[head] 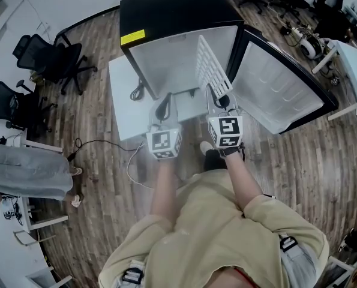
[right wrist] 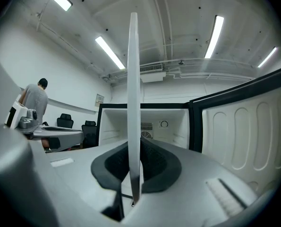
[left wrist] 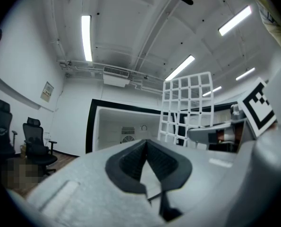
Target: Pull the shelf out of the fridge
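Observation:
The small black fridge [head: 166,17] stands open on the floor, its white inside [head: 172,65] bare of the shelf. The white wire shelf [head: 211,65] is outside it, standing on edge in front of the opening. My right gripper [head: 217,98] is shut on the shelf's lower rim. In the right gripper view the shelf [right wrist: 133,103] shows edge-on, pinched between the dark pads [right wrist: 152,162]. My left gripper [head: 164,107] hangs just left of it, shut on nothing. The left gripper view shows its jaw tips touching [left wrist: 146,143], with the shelf grid [left wrist: 187,108] to the right.
The fridge door [head: 280,89] is swung wide to the right. A white board [head: 123,101] lies left of the fridge, with a cable [head: 100,146] trailing on the wood floor. Office chairs [head: 52,59] and a person [head: 28,167] are at the left, a desk [head: 355,65] at the right.

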Tool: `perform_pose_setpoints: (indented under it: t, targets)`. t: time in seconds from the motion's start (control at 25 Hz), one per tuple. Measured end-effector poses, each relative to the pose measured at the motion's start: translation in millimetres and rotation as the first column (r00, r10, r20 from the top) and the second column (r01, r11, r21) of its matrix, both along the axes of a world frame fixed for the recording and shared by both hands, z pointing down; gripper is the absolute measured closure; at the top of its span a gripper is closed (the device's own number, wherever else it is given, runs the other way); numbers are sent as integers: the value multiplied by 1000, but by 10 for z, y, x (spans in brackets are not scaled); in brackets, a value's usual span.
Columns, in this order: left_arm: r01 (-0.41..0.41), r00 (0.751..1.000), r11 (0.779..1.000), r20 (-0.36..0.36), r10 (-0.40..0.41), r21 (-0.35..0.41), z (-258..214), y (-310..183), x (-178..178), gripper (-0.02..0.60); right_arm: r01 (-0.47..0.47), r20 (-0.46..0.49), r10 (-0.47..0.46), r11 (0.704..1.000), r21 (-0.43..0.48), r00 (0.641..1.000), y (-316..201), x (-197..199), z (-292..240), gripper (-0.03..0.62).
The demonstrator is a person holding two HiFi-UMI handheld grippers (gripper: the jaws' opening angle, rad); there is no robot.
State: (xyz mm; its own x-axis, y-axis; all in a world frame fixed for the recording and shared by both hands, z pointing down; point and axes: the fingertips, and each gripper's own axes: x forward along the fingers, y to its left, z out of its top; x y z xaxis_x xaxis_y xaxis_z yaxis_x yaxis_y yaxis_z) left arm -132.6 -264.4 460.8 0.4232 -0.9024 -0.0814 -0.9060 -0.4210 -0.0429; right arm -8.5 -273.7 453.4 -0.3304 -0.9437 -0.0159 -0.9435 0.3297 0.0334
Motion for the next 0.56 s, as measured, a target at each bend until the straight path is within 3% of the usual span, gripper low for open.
perform_pose_setpoints:
  t: [0.32,0.56]
  targets:
    - [-15,1000,1000,-21,14,-27,71,-43,72,580,0,2,0,1000,12,1000,-1,35,-49,566]
    - [-30,999,998,-41,28,-59,175,-175,34,580,35,86,-30,998,-48,996,-145,-23,46,566]
